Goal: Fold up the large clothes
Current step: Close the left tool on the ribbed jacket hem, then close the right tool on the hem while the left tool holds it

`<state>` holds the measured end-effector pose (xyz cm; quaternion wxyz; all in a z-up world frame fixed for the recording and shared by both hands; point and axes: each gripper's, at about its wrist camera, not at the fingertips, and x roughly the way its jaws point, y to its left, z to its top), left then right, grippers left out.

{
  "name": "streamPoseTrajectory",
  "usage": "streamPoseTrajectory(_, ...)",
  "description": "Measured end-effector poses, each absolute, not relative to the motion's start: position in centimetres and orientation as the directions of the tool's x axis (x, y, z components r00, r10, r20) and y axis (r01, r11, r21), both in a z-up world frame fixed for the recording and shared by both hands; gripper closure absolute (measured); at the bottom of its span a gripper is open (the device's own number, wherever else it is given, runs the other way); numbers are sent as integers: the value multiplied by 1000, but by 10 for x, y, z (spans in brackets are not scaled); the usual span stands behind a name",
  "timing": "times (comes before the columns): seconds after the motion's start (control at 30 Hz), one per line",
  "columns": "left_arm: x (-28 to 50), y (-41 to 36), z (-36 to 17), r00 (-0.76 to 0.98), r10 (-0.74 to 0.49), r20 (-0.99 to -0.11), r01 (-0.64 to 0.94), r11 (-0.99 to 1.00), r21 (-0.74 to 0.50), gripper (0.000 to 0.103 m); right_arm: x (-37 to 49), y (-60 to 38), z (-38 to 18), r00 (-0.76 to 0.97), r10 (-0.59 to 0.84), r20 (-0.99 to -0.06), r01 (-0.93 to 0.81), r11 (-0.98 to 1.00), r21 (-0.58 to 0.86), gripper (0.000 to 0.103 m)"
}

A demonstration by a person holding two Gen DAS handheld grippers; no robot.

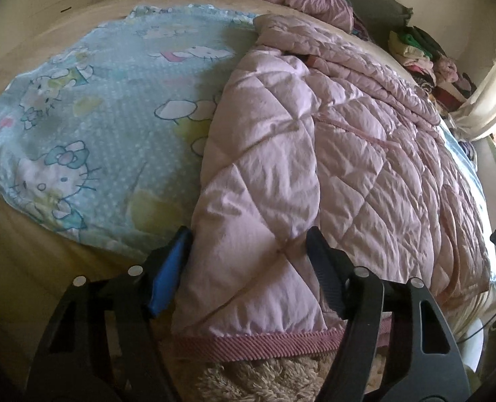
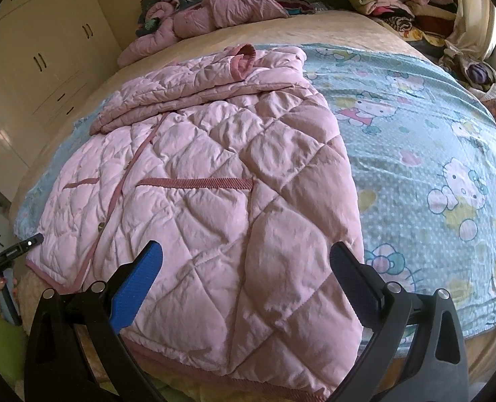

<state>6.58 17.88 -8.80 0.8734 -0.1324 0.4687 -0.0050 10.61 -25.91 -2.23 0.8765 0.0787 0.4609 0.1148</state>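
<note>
A pink quilted jacket (image 1: 315, 154) lies on a blue Hello Kitty blanket (image 1: 97, 110) on the bed, its sides folded in and a sleeve across the top. It also shows in the right wrist view (image 2: 214, 184). My left gripper (image 1: 249, 251) is open, its fingers on either side of the jacket's left hem corner with the ribbed dark-pink edge (image 1: 258, 340). My right gripper (image 2: 246, 268) is open above the jacket's right hem area, nothing held. The left gripper's tip (image 2: 30, 241) shows at the jacket's far hem corner in the right wrist view.
A second pink garment (image 2: 207, 13) lies crumpled at the head of the bed. A pile of clothes (image 2: 398, 3) sits at the far right corner. Cream wardrobes (image 2: 37, 67) stand to the left. A shaggy beige rug (image 1: 258, 382) lies below the bed edge.
</note>
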Motion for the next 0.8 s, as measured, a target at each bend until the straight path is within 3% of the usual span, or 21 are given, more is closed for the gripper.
streamPoseTrajectory(0.4,59,181,-93,540,-122,-833,-128,966,-224,45,92,-282,-32,531,289,-797,-94,954,283,4)
streamPoseTrajectory(0.67,51,155,-85,570,-43,-820,-71,992,-102,80,76,-290,-43,478,320,-818,-105,946,308,4)
streamPoseTrajectory(0.8,49,150,-69,619,-62,-783,-49,992,-117,87,69,-294,-47,460,320,-828,-109,946,305,4)
